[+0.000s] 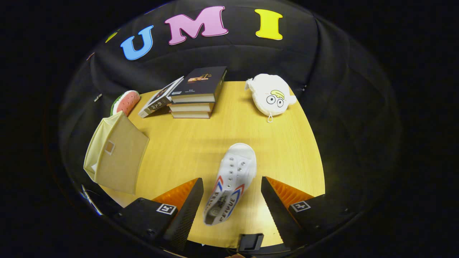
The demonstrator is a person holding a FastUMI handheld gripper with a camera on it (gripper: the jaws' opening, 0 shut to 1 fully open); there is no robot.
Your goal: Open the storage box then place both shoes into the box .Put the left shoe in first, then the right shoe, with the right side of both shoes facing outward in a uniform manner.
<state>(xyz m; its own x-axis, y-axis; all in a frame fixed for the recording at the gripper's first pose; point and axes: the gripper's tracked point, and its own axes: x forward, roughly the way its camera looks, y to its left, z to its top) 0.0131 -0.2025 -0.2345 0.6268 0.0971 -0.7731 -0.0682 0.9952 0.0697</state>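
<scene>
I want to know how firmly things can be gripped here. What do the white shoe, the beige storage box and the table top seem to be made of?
Shoe: looks like white canvas with metal eyelets and a smoother, probably rubber toe cap; it lies between the open fingers of the gripper.
Storage box: seemingly matte fabric, soft-sided, with slightly slack panels.
Table: light wood-grain surface, smooth; possibly laminate.

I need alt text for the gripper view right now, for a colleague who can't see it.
A white high-top sneaker lies on the wooden table between the open tongs, touching neither finger. Beyond it stand a beige storage box to the left, a stack of books, a watermelon-slice toy and a white plush pouch.
</scene>
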